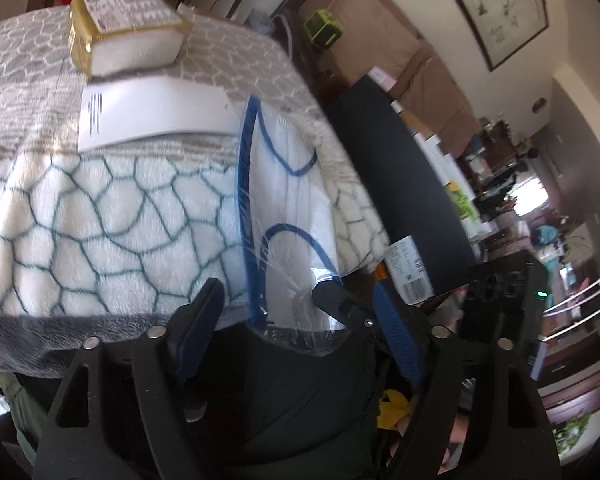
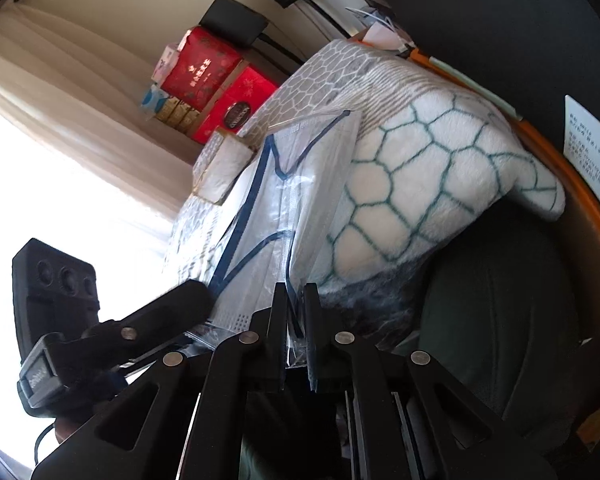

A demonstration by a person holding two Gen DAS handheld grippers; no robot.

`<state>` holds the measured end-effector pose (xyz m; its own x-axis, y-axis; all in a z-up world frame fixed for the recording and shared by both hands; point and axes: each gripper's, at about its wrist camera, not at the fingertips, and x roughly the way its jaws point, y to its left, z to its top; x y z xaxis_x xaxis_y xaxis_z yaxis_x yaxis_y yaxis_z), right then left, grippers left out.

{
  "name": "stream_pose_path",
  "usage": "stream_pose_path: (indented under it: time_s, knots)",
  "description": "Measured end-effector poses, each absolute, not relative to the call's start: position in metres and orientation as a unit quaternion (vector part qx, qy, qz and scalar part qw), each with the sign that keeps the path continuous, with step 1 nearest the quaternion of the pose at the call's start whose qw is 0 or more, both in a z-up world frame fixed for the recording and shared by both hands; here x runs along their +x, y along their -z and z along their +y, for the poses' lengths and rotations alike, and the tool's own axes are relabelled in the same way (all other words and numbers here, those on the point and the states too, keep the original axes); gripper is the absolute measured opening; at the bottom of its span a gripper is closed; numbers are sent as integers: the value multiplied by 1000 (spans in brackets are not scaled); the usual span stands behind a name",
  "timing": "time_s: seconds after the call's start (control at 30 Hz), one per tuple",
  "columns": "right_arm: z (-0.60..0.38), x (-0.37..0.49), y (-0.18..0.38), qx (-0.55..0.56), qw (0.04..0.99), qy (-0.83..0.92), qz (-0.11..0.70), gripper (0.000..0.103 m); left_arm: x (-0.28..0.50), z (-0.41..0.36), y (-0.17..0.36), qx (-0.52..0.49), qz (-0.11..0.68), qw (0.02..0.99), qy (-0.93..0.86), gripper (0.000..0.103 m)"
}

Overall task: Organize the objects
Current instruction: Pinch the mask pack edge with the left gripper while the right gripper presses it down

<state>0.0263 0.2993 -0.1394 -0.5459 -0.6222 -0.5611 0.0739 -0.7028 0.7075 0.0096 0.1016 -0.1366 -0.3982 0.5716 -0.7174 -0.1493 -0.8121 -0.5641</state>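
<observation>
Right wrist view: your right claw [image 2: 294, 300] is clamped on the near edge of the bagged face masks [image 2: 296, 184], which stretch toward twelve o'clock over the patterned blanket [image 2: 420, 184]. Your left claw [image 1: 268, 300] stands wide, gripping nothing. That slick plastic may slip; tug sideways and the white envelope [image 1: 156, 114] could shift.

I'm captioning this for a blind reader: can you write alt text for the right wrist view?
The right gripper is shut on the edge of a clear bag of face masks lying on a white blanket with a green honeycomb pattern. The left gripper sits just left; red boxes are stacked behind.
</observation>
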Motion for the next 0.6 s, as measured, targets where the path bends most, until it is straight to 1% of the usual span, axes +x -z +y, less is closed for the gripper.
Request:
stream_pose_path:
  time_s: [0.23,0.33,0.37,0.4,0.43,0.5,0.6]
  knots:
    - [282,29,136,426,233,817,-312,7,10,102,140,-496,-220,199,-816,75]
    - [278,31,134,421,226,826,-298,7,13,105,141,-490,-213,191,-824,73]
    - [277,31,133,421,223,829,-294,7,14,106,141,-488,-208,188,-827,71]
    - [277,32,134,421,222,829,-293,7,14,107,140,-486,-203,184,-830,66]
    - [277,32,134,421,220,830,-292,7,14,107,141,-486,-201,181,-831,63]
    - [277,33,134,421,216,833,-288,7,13,106,141,-487,-200,177,-832,48]
    - [276,33,134,422,210,837,-280,8,11,103,144,-491,-210,181,-826,39]
